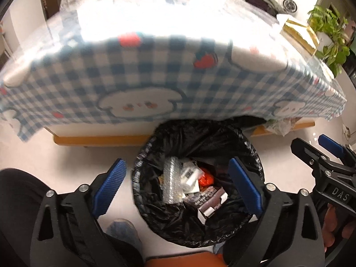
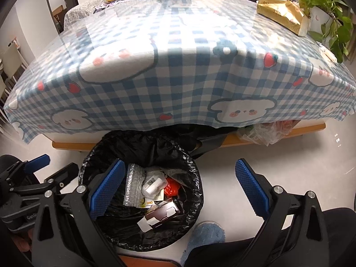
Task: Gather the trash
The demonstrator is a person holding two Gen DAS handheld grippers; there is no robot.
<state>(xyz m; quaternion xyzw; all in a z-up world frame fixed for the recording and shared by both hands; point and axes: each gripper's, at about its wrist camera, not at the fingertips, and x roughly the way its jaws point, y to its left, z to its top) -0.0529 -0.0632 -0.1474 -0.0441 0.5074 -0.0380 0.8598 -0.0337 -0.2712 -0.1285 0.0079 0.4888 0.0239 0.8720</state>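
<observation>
The left tongs (image 1: 178, 189) hang over the trash bin (image 1: 255, 155), blue pads spread wide, nothing between them. No earlier view applies here, so only the spread stance is recorded. The bin stands on the pale floor (image 1: 84, 155), lined with a black bag (image 1: 200, 138). Inside lie bubble wrap (image 1: 170, 182), a white labelled packet (image 1: 189, 175), an orange-red wad (image 1: 205, 179) and a dark carton (image 1: 211, 202) with white flaps. The carton lies below the gap between the pads, nearer the right pad.

The right tongs (image 2: 180, 191) are also spread wide and empty. Their left pad overlaps the bin's left rim; their right pad hangs over bare floor, well apart from the bin.

The bin's far rim sits just under the hanging edge of the checked tablecloth (image 2: 178, 93) on the counter (image 2: 66, 143). A gold box (image 2: 280, 15) and a potted plant (image 2: 322, 6) occupy the counter's far right corner. Open floor lies to the right of the bin. A blue slipper (image 2: 207, 233) sits near the bin's near rim.
</observation>
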